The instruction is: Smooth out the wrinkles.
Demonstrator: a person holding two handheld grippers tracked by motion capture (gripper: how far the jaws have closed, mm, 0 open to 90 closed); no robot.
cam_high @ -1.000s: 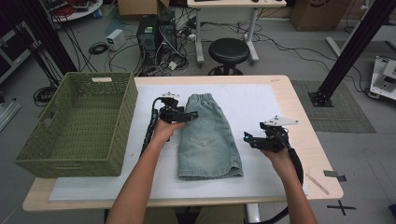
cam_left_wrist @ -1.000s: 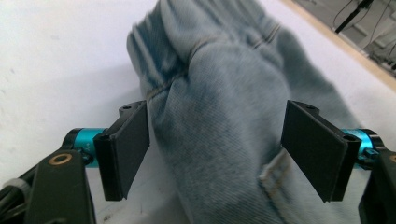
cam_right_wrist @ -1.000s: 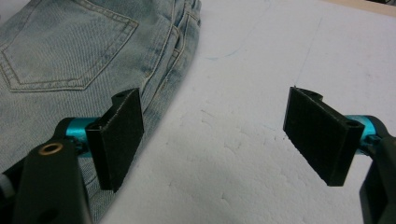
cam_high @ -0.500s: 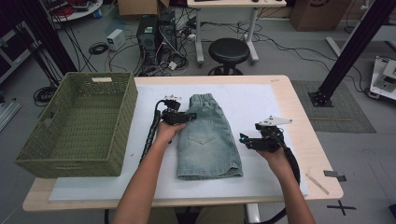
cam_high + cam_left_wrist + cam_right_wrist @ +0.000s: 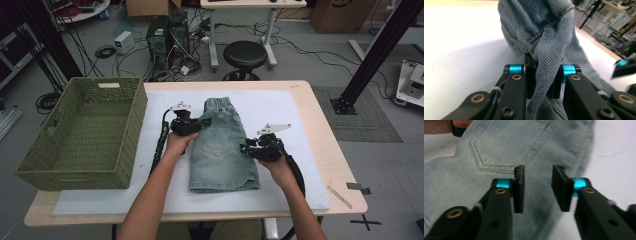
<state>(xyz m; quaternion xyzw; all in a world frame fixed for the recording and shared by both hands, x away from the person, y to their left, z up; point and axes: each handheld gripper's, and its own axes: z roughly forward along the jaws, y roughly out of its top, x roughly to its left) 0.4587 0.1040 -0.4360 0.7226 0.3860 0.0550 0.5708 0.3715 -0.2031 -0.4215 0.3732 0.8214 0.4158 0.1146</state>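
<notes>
Light blue denim shorts [image 5: 222, 150] lie folded lengthwise on the white mat [image 5: 280, 110], waistband pointing away from me. My left gripper [image 5: 204, 122] is shut on the shorts' left edge near the waist; in the left gripper view a fold of denim [image 5: 544, 47] is pinched between the jaws and bunches upward. My right gripper [image 5: 243, 148] stands open at the shorts' right edge, halfway down. In the right gripper view its jaws [image 5: 537, 186] hover over the denim [image 5: 499, 150] by the back pocket seam, with nothing between them.
A green woven basket [image 5: 80, 132] stands on the table's left side, beside the mat. The table's right edge [image 5: 340, 165] lies beyond the mat. A black stool [image 5: 245, 54], cables and a computer tower sit on the floor behind the table.
My right gripper has moved left from the bare mat to the shorts' right edge. The left gripper has stayed at the shorts' upper left edge.
</notes>
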